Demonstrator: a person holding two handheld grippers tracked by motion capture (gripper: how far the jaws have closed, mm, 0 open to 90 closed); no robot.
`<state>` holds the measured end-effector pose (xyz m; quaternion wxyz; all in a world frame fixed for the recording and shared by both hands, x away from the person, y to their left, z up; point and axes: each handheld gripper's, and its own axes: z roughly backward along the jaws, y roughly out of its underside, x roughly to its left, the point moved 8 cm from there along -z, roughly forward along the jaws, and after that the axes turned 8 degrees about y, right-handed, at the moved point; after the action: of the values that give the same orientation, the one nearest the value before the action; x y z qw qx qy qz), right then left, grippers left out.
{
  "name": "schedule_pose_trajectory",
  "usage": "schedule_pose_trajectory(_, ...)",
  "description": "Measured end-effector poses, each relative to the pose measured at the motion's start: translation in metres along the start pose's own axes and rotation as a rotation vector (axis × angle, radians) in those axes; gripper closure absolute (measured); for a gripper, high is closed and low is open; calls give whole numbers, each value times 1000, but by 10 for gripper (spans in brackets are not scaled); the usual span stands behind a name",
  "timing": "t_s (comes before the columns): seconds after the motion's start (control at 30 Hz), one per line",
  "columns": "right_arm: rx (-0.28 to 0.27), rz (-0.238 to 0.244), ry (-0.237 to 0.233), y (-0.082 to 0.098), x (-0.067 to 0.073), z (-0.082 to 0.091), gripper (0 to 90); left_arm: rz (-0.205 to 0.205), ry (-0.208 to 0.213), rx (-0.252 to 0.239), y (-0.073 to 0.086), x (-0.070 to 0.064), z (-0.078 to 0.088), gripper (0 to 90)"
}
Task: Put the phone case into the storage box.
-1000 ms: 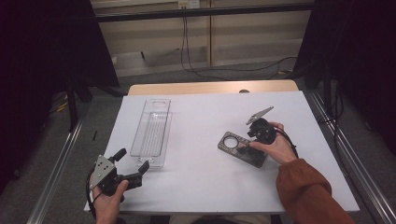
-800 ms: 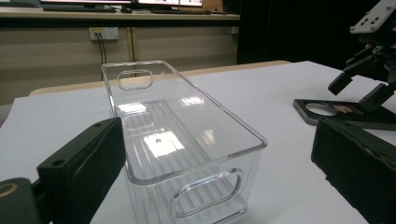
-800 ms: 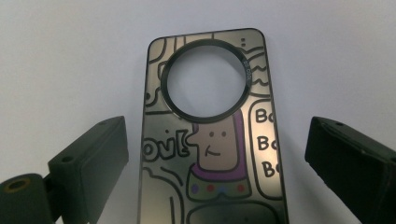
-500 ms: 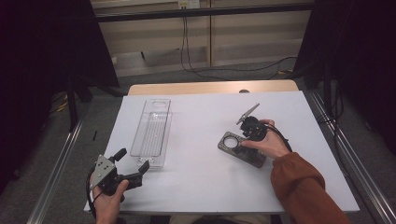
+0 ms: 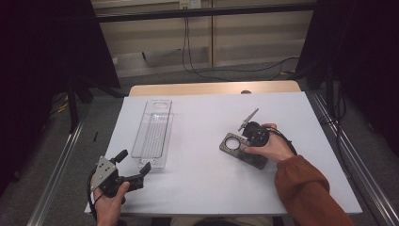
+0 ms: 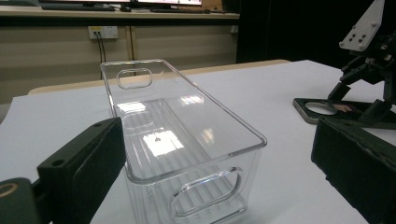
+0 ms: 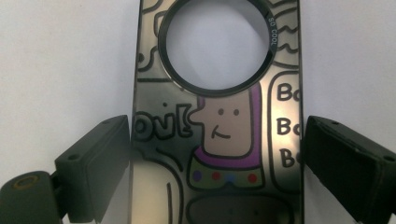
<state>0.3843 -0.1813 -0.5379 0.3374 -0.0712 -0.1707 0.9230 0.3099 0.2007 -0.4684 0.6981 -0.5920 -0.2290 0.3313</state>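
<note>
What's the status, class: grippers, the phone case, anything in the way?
Right gripper open, fingers astride phone case, not yet closed. Left gripper open, idle near clear bin. Nothing blocking.

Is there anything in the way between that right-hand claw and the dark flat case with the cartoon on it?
Nothing visible. The right gripper hangs directly over the case, its open jaws straddling both long edges.

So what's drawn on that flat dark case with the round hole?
A purple-hooded cartoon figure, clearest in the right gripper view.
</note>
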Motion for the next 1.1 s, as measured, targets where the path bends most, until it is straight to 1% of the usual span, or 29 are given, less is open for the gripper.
schedule_pose_trajectory(0.03, 6, 6, 8, 1, 0, 0, 78, 1, 0, -1, 0, 0, 0, 31)
schedule_pose_trajectory(0.07, 11, 0, 9, 1, 1, 0, 81, 2, 1, -3, 0, 0, 0, 31)
schedule_pose_trajectory(0.1, 16, 9, 13, 2, 1, 0, 80, 2, 1, -3, 0, 0, 0, 31)
schedule_pose_trajectory(0.2, 8, 19, 18, 2, 2, -1, 75, 2, 1, -3, 0, 0, 0, 31)
schedule_pose_trajectory(0.23, 10, 36, 22, 2, 2, -2, 68, 0, 3, -2, 0, 0, 0, 31)
schedule_pose_trajectory(0.27, 16, 35, 25, 2, 3, -2, 64, 2, 1, -3, 0, 0, 0, 31)
schedule_pose_trajectory(0.3, 17, 50, 30, 3, 3, -2, 64, 1, 1, -3, 0, 0, 0, 31)
schedule_pose_trajectory(0.37, 31, 50, 44, 2, 5, -3, 65, 2, 0, -3, 0, 0, 0, 31)
schedule_pose_trajectory(0.43, 29, 74, 51, 3, 4, -4, 66, -2, 2, 0, 0, 0, 0, 31)
schedule_pose_trajectory(0.5, 30, 61, 52, 3, 5, -4, 68, -3, -1, 2, 0, 0, 0, 31)
schedule_pose_trajectory(0.57, 34, 59, 58, 3, 5, -3, 73, -1, 1, 0, 0, -1, 0, 31)
schedule_pose_trajectory(0.67, 36, 69, 58, 3, 4, -3, 81, -2, 1, 2, 0, -1, 0, 31)
schedule_pose_trajectory(0.7, 38, 58, 57, 3, 5, -3, 87, -2, 4, 3, 0, -1, 0, 31)
schedule_pose_trajectory(0.73, 38, 58, 62, 2, 5, -3, 96, -1, 7, 2, 0, -1, 0, 31)
schedule_pose_trajectory(0.83, 44, 39, 69, 2, 5, -2, 112, 1, 8, 1, 0, -2, -1, 31)
schedule_pose_trajectory(0.9, 55, 51, 69, 1, 4, -2, 116, -1, 4, 3, 1, -1, 0, 31)
schedule_pose_trajectory(1.0, 65, 36, 69, 1, 5, -2, 120, -2, 2, 4, 1, 0, 0, 31)
schedule_pose_trajectory(1.1, 53, 46, 69, 1, 4, -2, 122, -1, 2, 4, 1, 0, 0, 31)
